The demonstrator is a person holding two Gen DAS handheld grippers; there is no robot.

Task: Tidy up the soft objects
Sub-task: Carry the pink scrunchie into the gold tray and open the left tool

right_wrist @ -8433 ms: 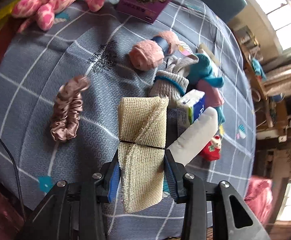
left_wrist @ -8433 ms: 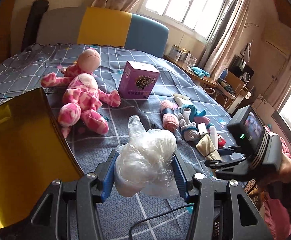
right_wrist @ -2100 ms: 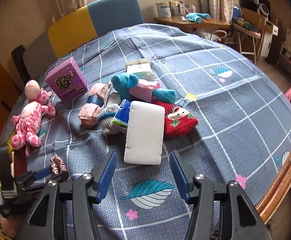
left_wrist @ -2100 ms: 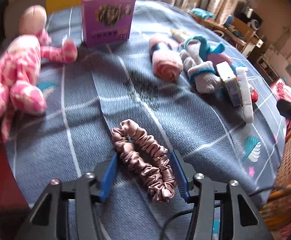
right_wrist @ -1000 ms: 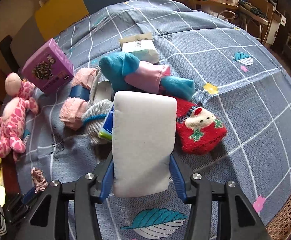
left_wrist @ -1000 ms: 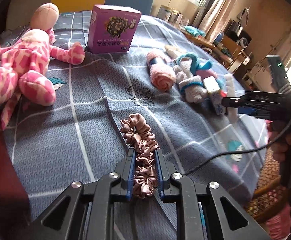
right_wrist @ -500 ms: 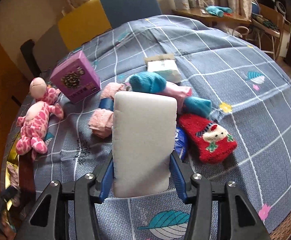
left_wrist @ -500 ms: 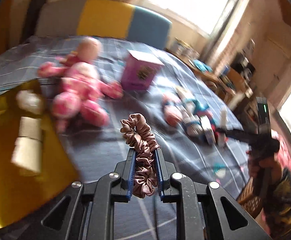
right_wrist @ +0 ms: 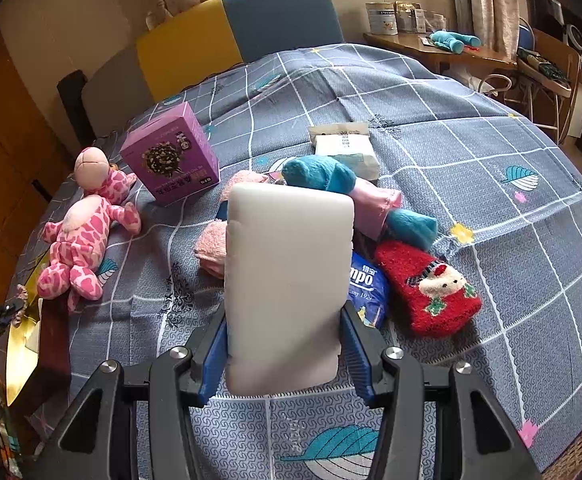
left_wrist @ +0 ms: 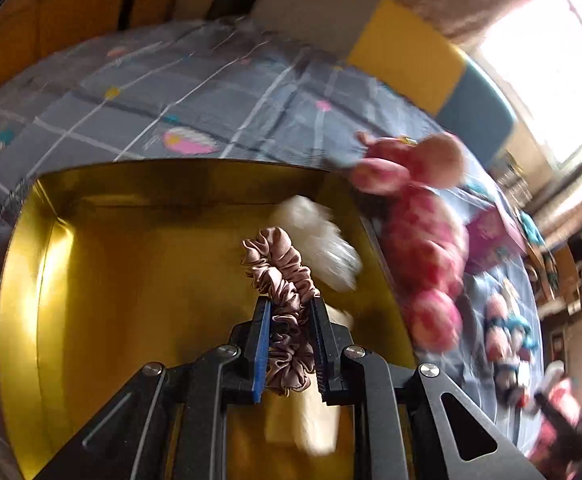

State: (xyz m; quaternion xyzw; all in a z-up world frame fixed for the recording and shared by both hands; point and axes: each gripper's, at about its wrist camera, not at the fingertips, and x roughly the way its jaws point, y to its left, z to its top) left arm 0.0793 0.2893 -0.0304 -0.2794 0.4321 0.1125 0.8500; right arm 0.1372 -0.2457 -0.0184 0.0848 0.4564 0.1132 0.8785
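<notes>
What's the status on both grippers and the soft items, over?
Left gripper shut on pink satin scrunchie, over gold bin. Right gripper shut on white foam block, above bed. White bundle in bin beneath scrunchie; drop path otherwise open.

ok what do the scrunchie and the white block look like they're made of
Dusty-pink gathered scrunchie: satin-like fabric, judging by its soft sheen on the ruffled folds. White rounded rectangular block: probably foam or sponge, matte and uniform with soft edges; squeezing isn't visible, so that's uncertain.
</notes>
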